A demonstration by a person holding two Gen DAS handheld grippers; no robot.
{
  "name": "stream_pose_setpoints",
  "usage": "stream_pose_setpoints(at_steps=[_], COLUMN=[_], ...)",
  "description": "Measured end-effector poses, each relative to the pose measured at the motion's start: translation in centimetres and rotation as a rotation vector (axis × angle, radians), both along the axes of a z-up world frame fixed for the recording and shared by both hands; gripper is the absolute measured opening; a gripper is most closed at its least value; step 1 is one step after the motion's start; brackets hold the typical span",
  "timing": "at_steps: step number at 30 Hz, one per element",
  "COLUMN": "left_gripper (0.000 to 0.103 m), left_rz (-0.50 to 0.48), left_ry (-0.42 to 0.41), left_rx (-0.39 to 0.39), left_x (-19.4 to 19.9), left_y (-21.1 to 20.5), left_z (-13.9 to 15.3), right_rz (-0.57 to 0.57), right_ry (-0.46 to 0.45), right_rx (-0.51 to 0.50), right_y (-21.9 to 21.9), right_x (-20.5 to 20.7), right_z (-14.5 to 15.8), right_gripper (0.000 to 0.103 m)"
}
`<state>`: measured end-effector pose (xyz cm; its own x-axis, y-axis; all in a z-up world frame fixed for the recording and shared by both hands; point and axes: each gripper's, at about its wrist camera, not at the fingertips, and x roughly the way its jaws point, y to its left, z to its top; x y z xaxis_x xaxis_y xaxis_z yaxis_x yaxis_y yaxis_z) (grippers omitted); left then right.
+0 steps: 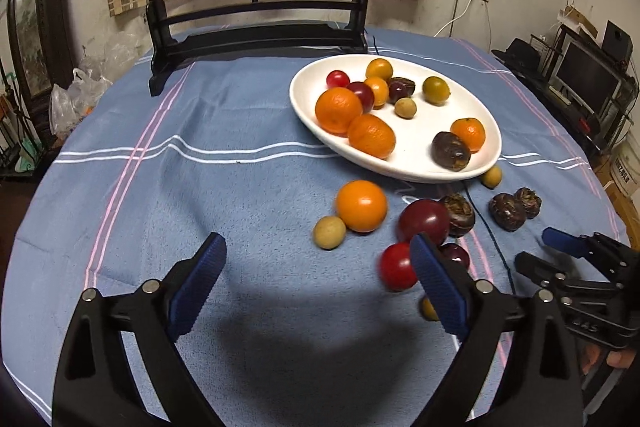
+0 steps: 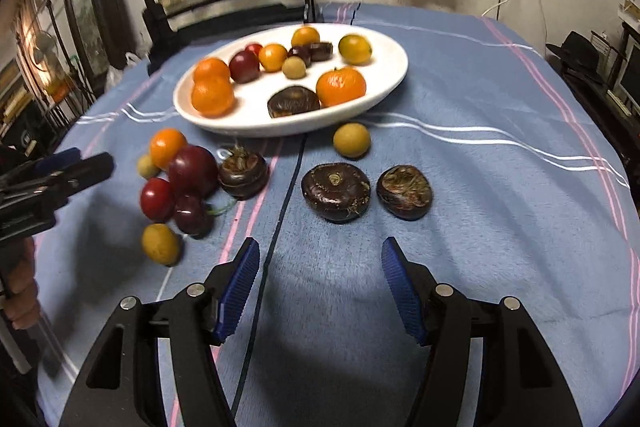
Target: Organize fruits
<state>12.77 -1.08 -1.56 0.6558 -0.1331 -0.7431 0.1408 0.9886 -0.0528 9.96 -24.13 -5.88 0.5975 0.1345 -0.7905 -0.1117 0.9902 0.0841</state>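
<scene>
Blue fleecy cloth with white and pink stripes covers the desk (image 2: 480,87); a dark-framed round screen stands at the back, cluttered room beyond.

Left to right, right wrist view:
- left gripper (image 2: 76,163) at the far left edge, seen side-on; from its own camera the left gripper's jaws are spread, nothing between them, hovering above bare cloth.
- loose cluster just beside it: small orange (image 2: 167,147), dark red plum (image 2: 193,171), red cherry tomato (image 2: 157,199), dark cherry with stem, two tan longans. All round and smooth, so likely to roll.
- white oval plate (image 2: 384,83) behind, already holding oranges, plums, longans and a water chestnut. Glossy ceramic, shallow rim.
- first water chestnut (image 2: 243,174), tufted top, touching the plum group.
- large water chestnut (image 2: 335,191), flattened disc, dark glossy skin, lying flat with its stub up.
- rough-topped water chestnut (image 2: 404,191) just beside it.
- lone longan (image 2: 351,139) at the plate rim.

right gripper (image 2: 320,291): jaws spread, empty. The large chestnut lies straight ahead, centred between them; it has no marked long axis. Judgement: right is the nearer hand for it, left for the cluster.
</scene>
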Motion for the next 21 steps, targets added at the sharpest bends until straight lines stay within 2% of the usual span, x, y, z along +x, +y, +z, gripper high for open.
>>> stream_pose_setpoints(at_steps=[8,9,10,11,16,21], left_gripper=[0.092,0.092,0.092,0.092,0.092,0.092], left_rz=[0.024,0.024,0.024,0.02,0.004,-0.02], left_ry=[0.002,0.011,0.017,0.019,0.016,0.017], left_rx=[-0.016,-0.017,-0.018,-0.02,-0.009,0.037], left_x=[0.6,0.7,0.8,0.8,0.7,0.4], left_y=[1.3,1.4,1.4,1.4,1.3,0.3], left_z=[-0.9,-1.0,-1.1,-1.1,-1.2,-1.7], right_rz=[-0.054,-0.06,-0.069,-0.081,-0.097,-0.044], right_ry=[0.01,0.005,-0.002,-0.006,-0.017,-0.015], right_rx=[-0.061,-0.071,-0.074,-0.081,-0.007,0.055], right_y=[0.9,1.1,1.2,1.2,0.3,1.0], right_x=[4.1,4.6,4.9,5.1,3.7,1.8], right_z=[-0.9,-0.9,-0.9,-0.8,-0.5,-0.2], right_gripper=[0.063,0.061,0.047,0.043,0.043,0.043])
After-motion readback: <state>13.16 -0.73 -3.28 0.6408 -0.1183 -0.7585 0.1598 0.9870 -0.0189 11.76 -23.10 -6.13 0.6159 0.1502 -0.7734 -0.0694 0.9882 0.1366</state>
